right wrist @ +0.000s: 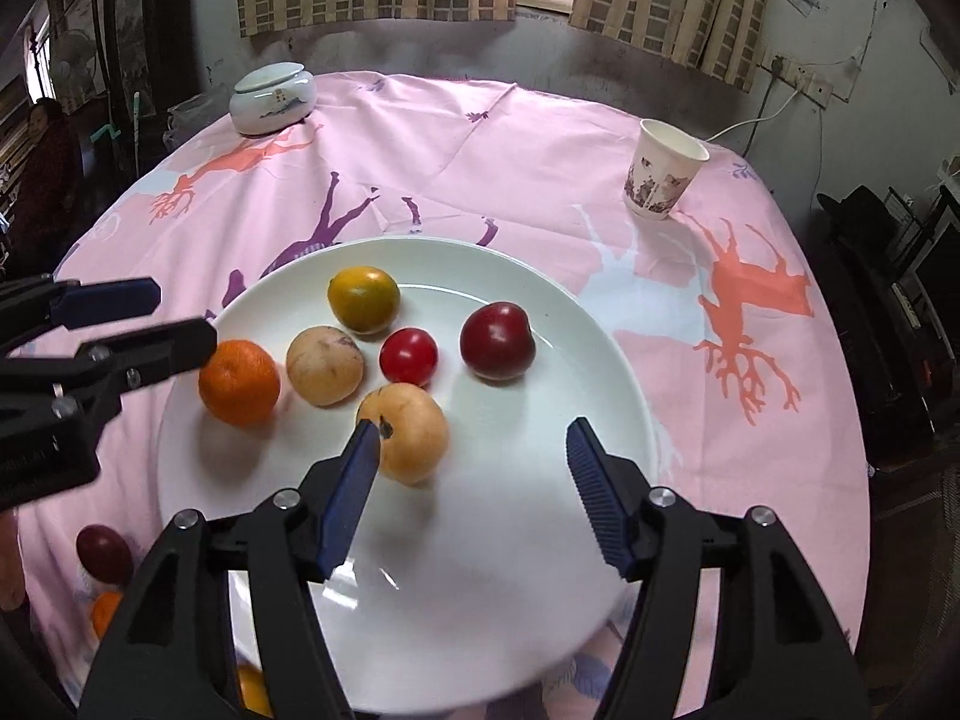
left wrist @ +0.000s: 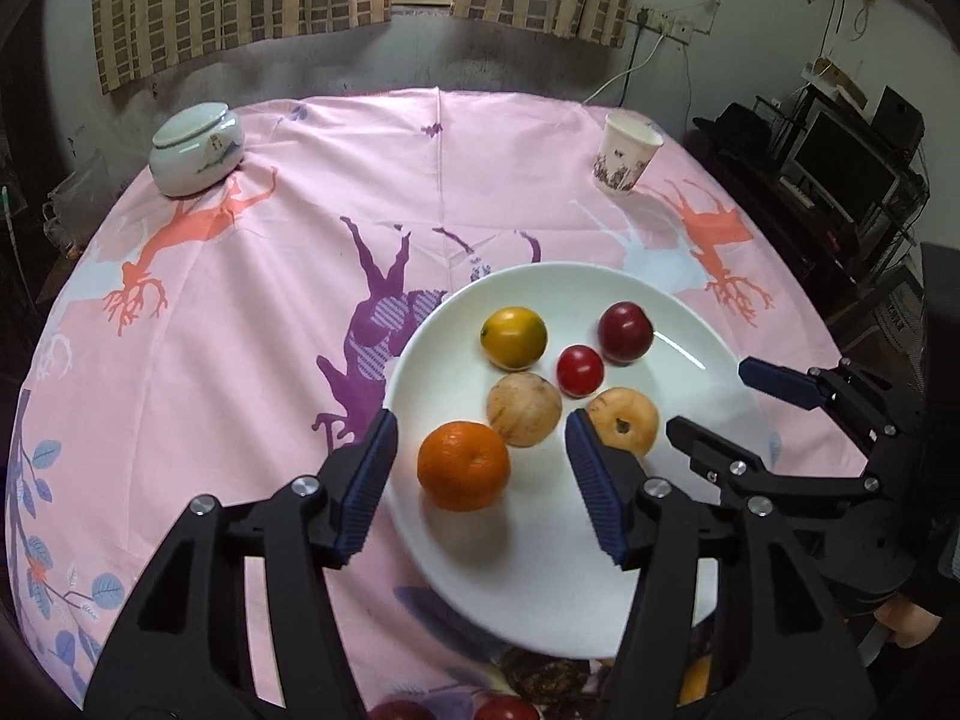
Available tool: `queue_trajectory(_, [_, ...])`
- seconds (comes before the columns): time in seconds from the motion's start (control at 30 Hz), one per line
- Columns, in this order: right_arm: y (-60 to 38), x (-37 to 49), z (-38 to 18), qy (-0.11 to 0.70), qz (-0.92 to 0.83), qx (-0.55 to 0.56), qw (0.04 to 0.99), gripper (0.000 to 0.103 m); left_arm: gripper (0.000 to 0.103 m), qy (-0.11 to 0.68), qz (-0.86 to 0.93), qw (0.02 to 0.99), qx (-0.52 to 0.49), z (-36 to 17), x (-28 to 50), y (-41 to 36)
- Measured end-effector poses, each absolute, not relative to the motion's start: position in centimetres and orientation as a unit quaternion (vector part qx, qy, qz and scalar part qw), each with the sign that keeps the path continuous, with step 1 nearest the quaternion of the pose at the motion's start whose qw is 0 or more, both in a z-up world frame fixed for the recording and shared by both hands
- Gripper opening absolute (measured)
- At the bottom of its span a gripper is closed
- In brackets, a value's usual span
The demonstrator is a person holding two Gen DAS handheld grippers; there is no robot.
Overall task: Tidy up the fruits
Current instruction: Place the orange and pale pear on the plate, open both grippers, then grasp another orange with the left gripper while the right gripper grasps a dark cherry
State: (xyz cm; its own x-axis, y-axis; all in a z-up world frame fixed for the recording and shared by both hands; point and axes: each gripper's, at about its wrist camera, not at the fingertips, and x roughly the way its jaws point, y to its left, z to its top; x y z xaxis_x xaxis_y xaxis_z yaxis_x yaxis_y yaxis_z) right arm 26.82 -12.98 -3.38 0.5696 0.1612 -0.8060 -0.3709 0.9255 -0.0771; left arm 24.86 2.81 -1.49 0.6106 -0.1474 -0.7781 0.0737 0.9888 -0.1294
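Observation:
A white plate [left wrist: 540, 576] [right wrist: 480, 570] on the pink tablecloth holds several fruits: an orange [left wrist: 463, 465] [right wrist: 239, 383], a pale brown round fruit [left wrist: 524, 410] [right wrist: 324, 365], a tan fruit [left wrist: 624, 427] [right wrist: 408, 431], a red tomato [left wrist: 579, 370] [right wrist: 408, 356], a dark red plum [left wrist: 624, 333] [right wrist: 497, 342] and a yellow-green citrus [left wrist: 513, 338] [right wrist: 363, 299]. My left gripper [left wrist: 483, 450] [right wrist: 174, 318] is open and empty, with the orange between its fingers. My right gripper [right wrist: 474, 450] [left wrist: 711, 399] is open and empty over the plate, beside the tan fruit.
A white lidded jar [left wrist: 197, 150] [right wrist: 273, 98] stands at the back left and a paper cup [left wrist: 627, 153] [right wrist: 663, 171] at the back right. More fruits lie off the plate at the near table edge [left wrist: 504, 708] [right wrist: 103, 552]. Shelves with electronics [left wrist: 840, 168] stand to the right.

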Motion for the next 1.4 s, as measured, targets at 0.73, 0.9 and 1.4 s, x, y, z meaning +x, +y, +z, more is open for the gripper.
queue_trajectory(0.73, [-19.2,4.3,-5.6,0.444,0.155,-0.049,0.881,0.093,0.092,0.416,-0.056,0.908,-0.005,-5.8,2.6,2.8])
queue_trajectory(0.9, [-19.1,4.4,-7.0,0.462,0.156,-0.033,0.872,0.093,0.092,0.425,-0.049,0.904,-0.015,-6.4,1.8,3.7])
queue_trajectory(1.4, [-19.1,6.9,-9.9,0.458,0.124,-0.055,0.879,0.031,0.092,0.435,-0.034,0.899,-0.028,-7.2,2.7,4.8])
